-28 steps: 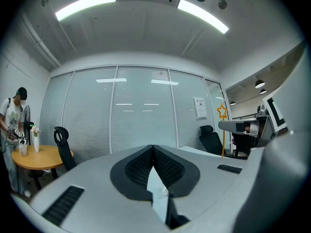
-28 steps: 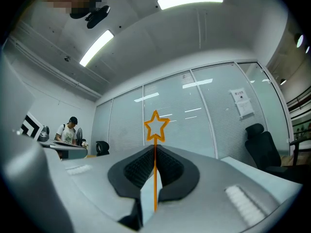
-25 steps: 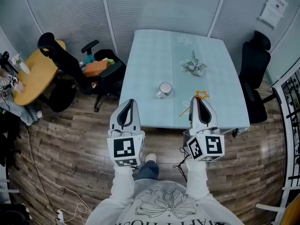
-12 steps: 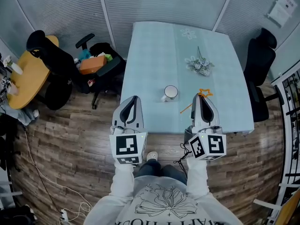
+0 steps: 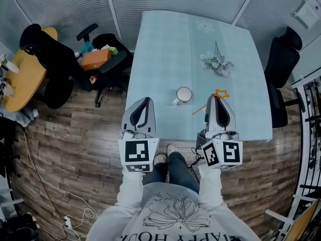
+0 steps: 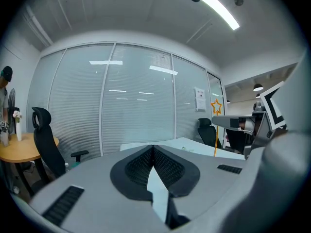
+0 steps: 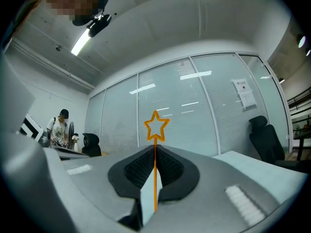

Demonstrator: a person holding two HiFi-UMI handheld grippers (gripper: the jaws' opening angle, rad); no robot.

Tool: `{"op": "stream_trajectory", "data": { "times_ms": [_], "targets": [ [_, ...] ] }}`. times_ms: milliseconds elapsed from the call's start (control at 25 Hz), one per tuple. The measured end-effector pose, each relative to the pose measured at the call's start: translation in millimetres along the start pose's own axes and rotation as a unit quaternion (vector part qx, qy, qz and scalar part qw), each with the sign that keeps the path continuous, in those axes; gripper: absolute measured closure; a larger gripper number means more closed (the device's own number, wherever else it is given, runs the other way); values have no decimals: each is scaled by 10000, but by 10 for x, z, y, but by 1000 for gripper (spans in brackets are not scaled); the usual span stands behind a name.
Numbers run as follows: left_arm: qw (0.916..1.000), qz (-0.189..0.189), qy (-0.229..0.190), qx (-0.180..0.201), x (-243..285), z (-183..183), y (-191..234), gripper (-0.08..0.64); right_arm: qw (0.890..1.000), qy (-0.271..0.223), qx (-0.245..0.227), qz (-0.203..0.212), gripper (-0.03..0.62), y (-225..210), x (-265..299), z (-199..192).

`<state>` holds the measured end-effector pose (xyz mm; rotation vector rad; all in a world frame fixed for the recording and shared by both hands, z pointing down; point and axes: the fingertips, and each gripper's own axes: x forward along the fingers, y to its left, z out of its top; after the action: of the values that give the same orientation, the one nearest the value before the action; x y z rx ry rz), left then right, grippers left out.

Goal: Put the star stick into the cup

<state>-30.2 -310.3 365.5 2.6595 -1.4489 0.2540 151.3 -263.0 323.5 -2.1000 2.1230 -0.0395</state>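
A white cup [image 5: 184,95] stands near the front edge of the light blue table [image 5: 165,49]. My right gripper [image 5: 219,99] is shut on the orange star stick [image 5: 221,93]. The star sticks out just past the tips, to the right of the cup, and the tail end pokes out to the left. In the right gripper view the star stick [image 7: 155,126] stands upright, pinched in my right gripper [image 7: 154,149]. My left gripper [image 5: 145,101] hovers at the table's front left edge, shut and empty. In the left gripper view my left gripper [image 6: 153,147] shows closed jaws, with the star stick [image 6: 215,107] off to the right.
A small flower bunch [image 5: 216,63] lies on the table behind the cup. Office chairs [image 5: 108,59] with an orange box stand left of the table, beside a round wooden table [image 5: 22,79]. Another black chair [image 5: 281,59] stands right. A person [image 7: 59,128] stands far off.
The person has stepped closer to the table, so both grippers now reach over its front edge. The star stick stays held in the right gripper, now nearer the cup.
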Motion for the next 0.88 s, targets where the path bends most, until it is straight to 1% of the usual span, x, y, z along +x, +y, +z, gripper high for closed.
{"op": "stream_trajectory", "data": {
  "times_ms": [280,560,880],
  "targets": [
    [9999,30,114,-48,284,-55,-34,555,9998,32,49,183,575,-135,353,-57],
    [9995,179,264,-86,571,-136,-21,555,9992,95,159,346,575,-276,707,-174],
    [9981,376,465,-153,834,-281,37,555,9972,341,268,612,575,-346,1021,-443]
  ]
}}
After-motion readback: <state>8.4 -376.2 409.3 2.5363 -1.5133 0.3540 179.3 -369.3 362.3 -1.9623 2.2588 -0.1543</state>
